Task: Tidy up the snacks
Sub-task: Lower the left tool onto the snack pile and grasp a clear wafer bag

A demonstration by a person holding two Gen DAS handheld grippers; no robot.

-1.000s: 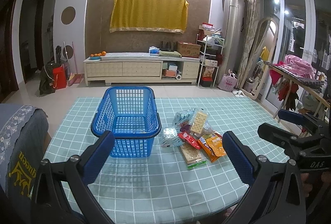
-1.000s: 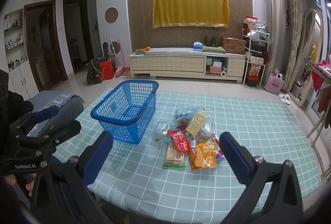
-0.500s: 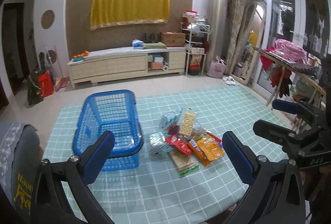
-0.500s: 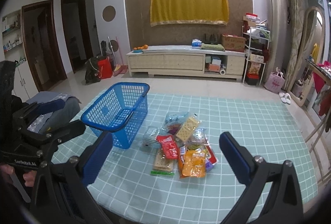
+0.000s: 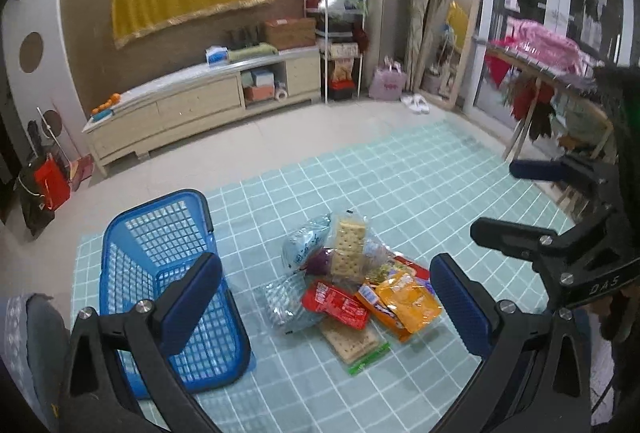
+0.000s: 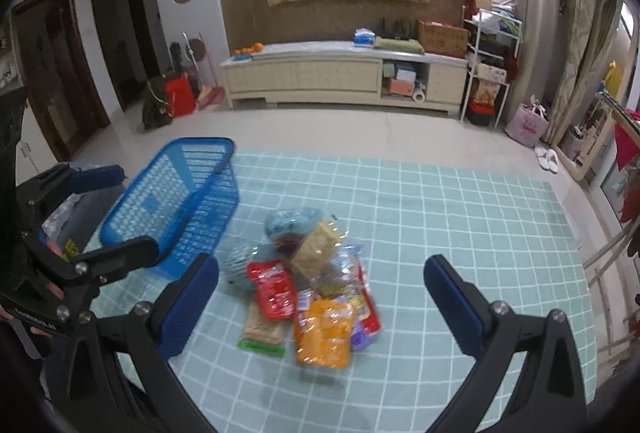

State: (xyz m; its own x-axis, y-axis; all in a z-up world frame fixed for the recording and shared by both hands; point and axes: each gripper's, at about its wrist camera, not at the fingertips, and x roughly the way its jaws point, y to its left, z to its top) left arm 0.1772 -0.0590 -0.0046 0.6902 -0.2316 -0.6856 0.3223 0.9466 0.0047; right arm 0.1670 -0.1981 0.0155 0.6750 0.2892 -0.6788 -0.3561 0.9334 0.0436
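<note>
A pile of snack packets lies on the teal checked tablecloth (image 5: 400,193): a red packet (image 5: 335,304), an orange packet (image 5: 404,300), a cracker pack (image 5: 347,248), a silver bag (image 5: 289,304) and others. An empty blue basket (image 5: 160,273) stands left of the pile. My left gripper (image 5: 326,307) is open above the pile's near side. My right gripper (image 6: 320,305) is open and empty over the red packet (image 6: 274,289) and orange packet (image 6: 324,329); the basket (image 6: 180,201) is to its left.
The table ends a little beyond the pile, with tiled floor (image 6: 360,129) behind. A low cabinet (image 6: 344,73) lines the far wall. A clothes rack (image 5: 552,73) stands to the right. A grey cushioned seat (image 5: 32,345) sits by the table's left edge.
Both grippers have moved forward and tilted down toward the snack pile, which now sits between each pair of fingers. The left gripper has swung right, away from the basket.
</note>
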